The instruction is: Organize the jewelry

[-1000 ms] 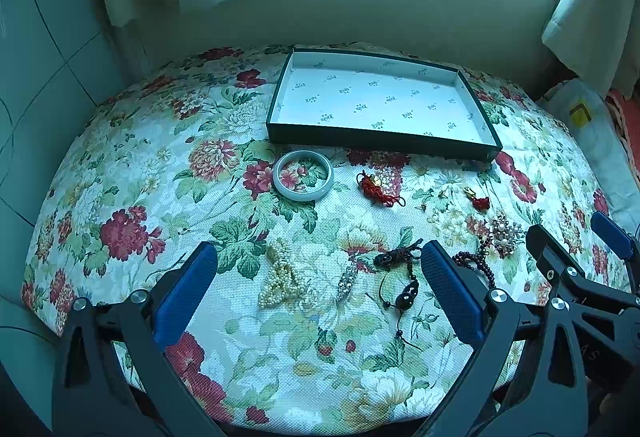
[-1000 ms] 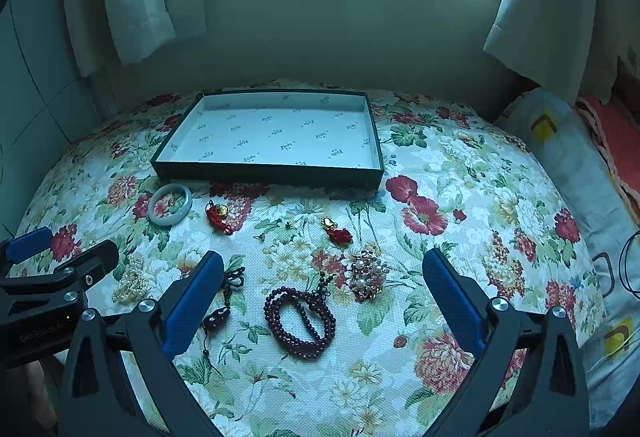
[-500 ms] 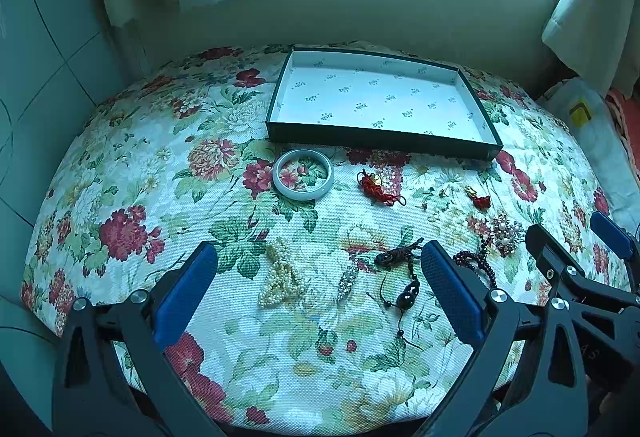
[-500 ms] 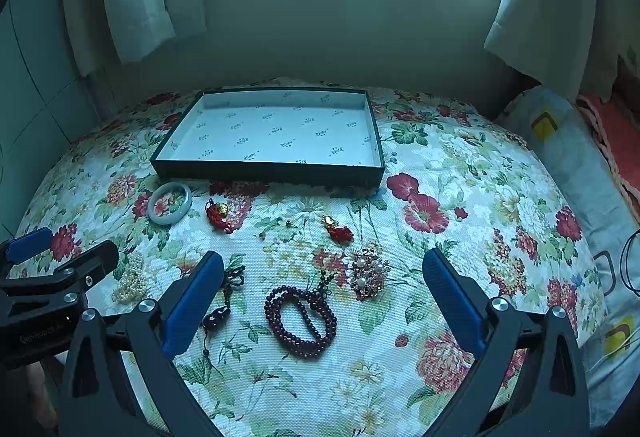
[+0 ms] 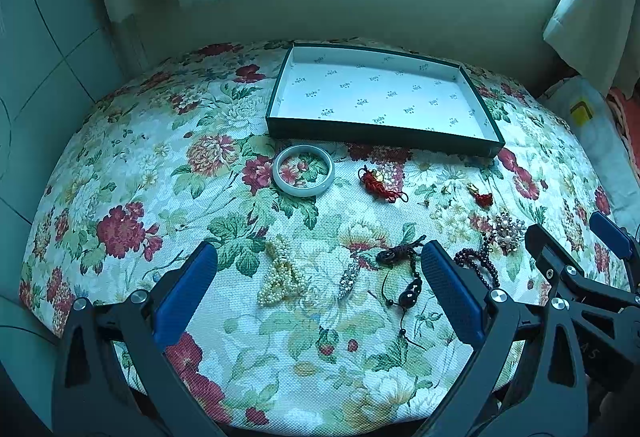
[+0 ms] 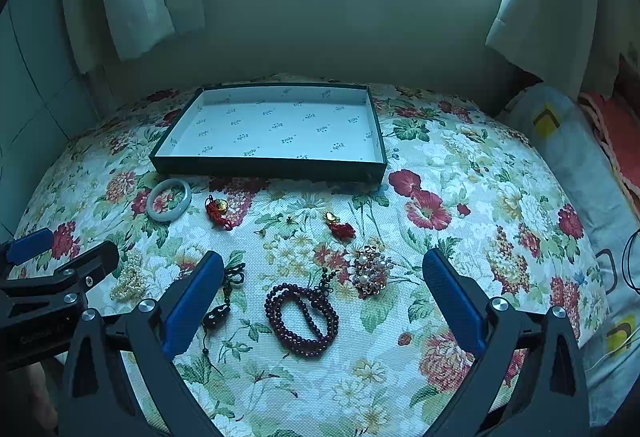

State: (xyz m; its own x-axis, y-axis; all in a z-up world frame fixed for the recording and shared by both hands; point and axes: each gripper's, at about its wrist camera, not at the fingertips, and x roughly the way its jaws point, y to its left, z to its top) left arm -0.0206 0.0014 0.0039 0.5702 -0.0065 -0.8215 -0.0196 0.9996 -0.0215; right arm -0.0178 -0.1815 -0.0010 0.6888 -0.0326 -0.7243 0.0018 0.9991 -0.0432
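None of the jewelry is in the shallow dark-green box with the white printed lining (image 6: 276, 129) yet; its floor shows bare in both views, so you have the whole sorting ahead of you. Every piece lies loose on the floral-cloth counter (image 5: 120, 165) in front of the box. Nearest its front wall are the pale jade-like bangle (image 5: 303, 170), the red knotted cord charm with a gold bead (image 5: 378, 181) and the small red tassel charm (image 6: 341, 227). Closer to you lie the cream pearl cluster (image 5: 281, 273), the slim rhinestone clip (image 5: 349, 277), the dark corded pendant necklace (image 5: 408, 279), the coiled dark-red bead strand (image 6: 302, 317) and the pearl-and-gold brooch (image 6: 370, 271).

Your left tongs (image 5: 320, 293) hover spread wide and empty, framing the pearl cluster and clip. Your right tongs (image 6: 322, 301) are likewise wide and empty, framing the bead strand.
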